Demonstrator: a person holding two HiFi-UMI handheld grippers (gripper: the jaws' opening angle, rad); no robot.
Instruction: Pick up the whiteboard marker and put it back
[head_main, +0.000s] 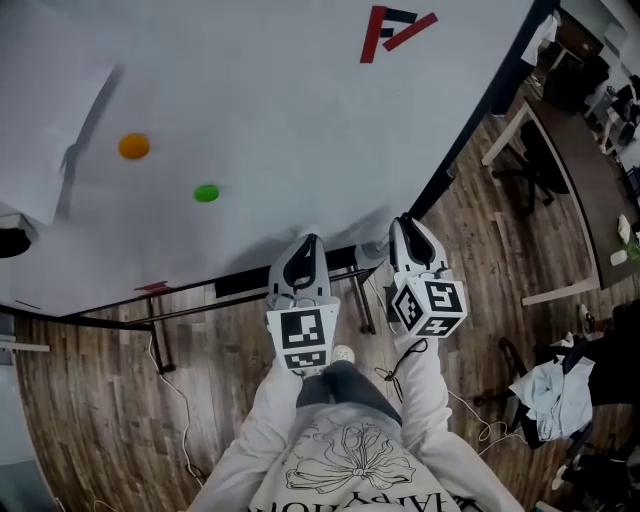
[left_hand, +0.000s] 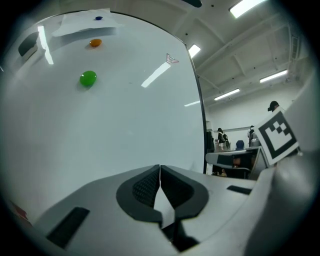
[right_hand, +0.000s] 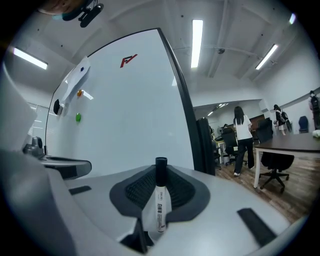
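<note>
A white whiteboard marker (right_hand: 160, 205) with a black cap stands between the jaws of my right gripper (right_hand: 160, 174), which is shut on its barrel, cap pointing forward. The marker does not show in the head view. There, my right gripper (head_main: 404, 224) and my left gripper (head_main: 307, 242) are side by side, both close to the lower edge of the whiteboard (head_main: 300, 90). My left gripper (left_hand: 160, 169) is shut with nothing between its pads. The board's dark ledge (head_main: 240, 283) runs just below the tips.
A green magnet (head_main: 206, 193) and an orange magnet (head_main: 134, 146) sit on the board, with a red logo (head_main: 395, 30) at its upper right. A table (right_hand: 290, 145) with a chair stands right, people behind it. Cables (head_main: 175, 390) lie on the wood floor.
</note>
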